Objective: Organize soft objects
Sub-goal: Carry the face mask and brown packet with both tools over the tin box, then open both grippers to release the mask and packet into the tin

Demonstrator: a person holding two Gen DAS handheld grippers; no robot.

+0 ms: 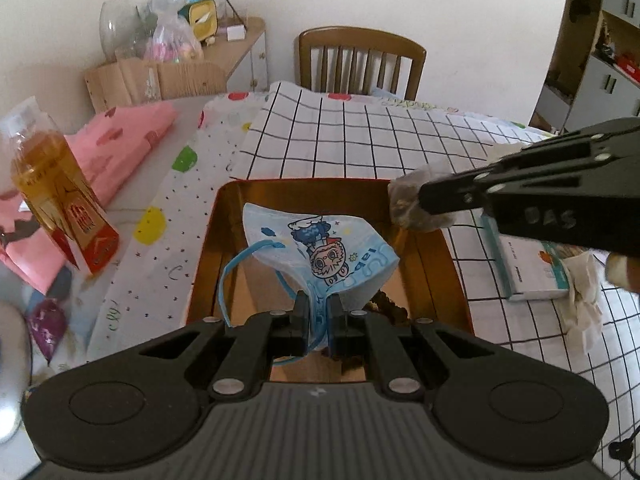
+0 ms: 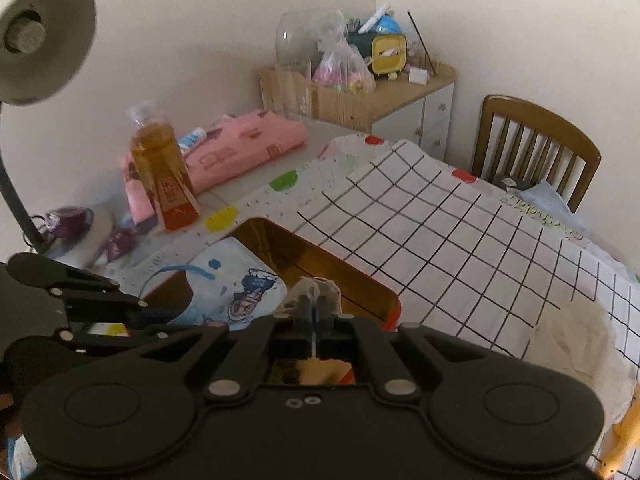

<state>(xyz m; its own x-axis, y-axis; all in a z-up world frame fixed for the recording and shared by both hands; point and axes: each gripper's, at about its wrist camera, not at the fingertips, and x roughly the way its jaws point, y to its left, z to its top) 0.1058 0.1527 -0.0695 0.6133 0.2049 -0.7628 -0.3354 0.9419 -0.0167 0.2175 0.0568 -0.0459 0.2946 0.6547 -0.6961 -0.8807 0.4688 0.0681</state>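
One face mask [image 1: 320, 252], one tea bag [image 1: 412, 204], one tray [image 1: 424, 256], one bottle [image 1: 60, 196], one chair [image 1: 360, 60].

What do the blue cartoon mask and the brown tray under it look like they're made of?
The face mask looks like thin non-woven fabric, matte, with a printed cartoon and elastic blue ear loops; it creases softly where it is pinched. The tray looks like glossy lacquered wood or plastic: its walls reflect light, so I can't tell which.

tray [image 1: 436, 248] open above | bottle [image 1: 60, 196] blocks left (tall)
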